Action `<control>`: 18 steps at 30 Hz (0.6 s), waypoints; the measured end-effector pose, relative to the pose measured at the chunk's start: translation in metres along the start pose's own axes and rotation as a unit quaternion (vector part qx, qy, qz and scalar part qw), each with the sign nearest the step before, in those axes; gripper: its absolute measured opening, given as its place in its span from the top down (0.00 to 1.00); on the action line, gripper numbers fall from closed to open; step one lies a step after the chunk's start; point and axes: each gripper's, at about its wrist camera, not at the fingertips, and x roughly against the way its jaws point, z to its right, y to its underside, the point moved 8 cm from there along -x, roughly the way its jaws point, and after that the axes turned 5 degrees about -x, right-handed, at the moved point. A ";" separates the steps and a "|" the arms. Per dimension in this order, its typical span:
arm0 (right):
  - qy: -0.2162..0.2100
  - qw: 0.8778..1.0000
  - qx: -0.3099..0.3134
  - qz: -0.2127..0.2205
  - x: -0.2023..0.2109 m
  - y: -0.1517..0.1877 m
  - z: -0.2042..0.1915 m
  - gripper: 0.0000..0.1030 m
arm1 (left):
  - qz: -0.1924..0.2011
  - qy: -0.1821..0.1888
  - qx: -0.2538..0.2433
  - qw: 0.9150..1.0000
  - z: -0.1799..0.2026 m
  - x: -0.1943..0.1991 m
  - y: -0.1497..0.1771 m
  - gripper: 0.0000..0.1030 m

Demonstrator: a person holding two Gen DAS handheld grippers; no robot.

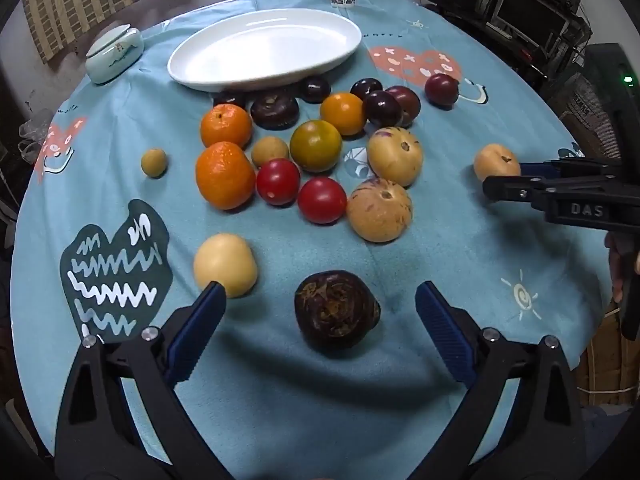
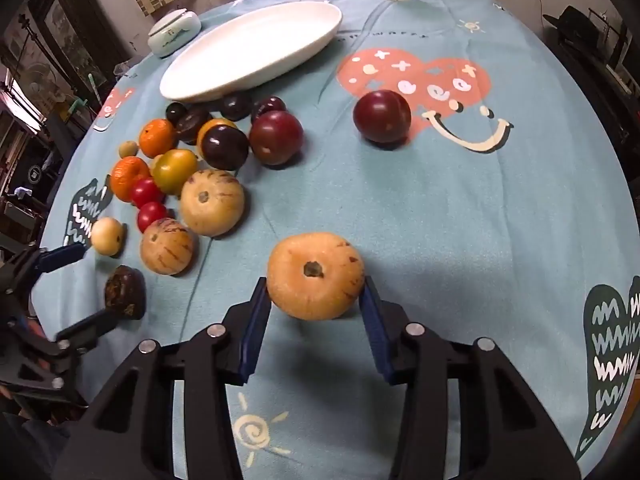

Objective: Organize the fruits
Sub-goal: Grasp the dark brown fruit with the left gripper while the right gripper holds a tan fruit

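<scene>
The right gripper (image 2: 316,304) pinches a pale striped melon (image 2: 315,281), its blue pads (image 2: 256,320) pressed on both flanks, at the right of the fruit pile with bare cloth (image 2: 460,240) around it. The left gripper (image 1: 320,312) is spread wide around a dark fruit (image 1: 336,310) without touching it; a cream fruit (image 1: 225,264) sits just beside its left finger. The white dish (image 1: 264,50) lies at the far side, dark plums (image 1: 316,89) against its near rim. A lone plum (image 2: 382,117) sits well apart, to the right.
</scene>
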 end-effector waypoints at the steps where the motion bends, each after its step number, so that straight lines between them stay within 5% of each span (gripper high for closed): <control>1: -0.002 1.000 0.002 0.000 0.001 0.000 0.000 0.56 | -0.004 0.000 0.002 1.000 0.001 -0.004 0.000 0.07; 18: 0.002 1.000 0.022 -0.010 0.004 0.009 -0.019 0.56 | -0.004 -0.021 0.010 1.000 -0.010 -0.007 -0.005 0.10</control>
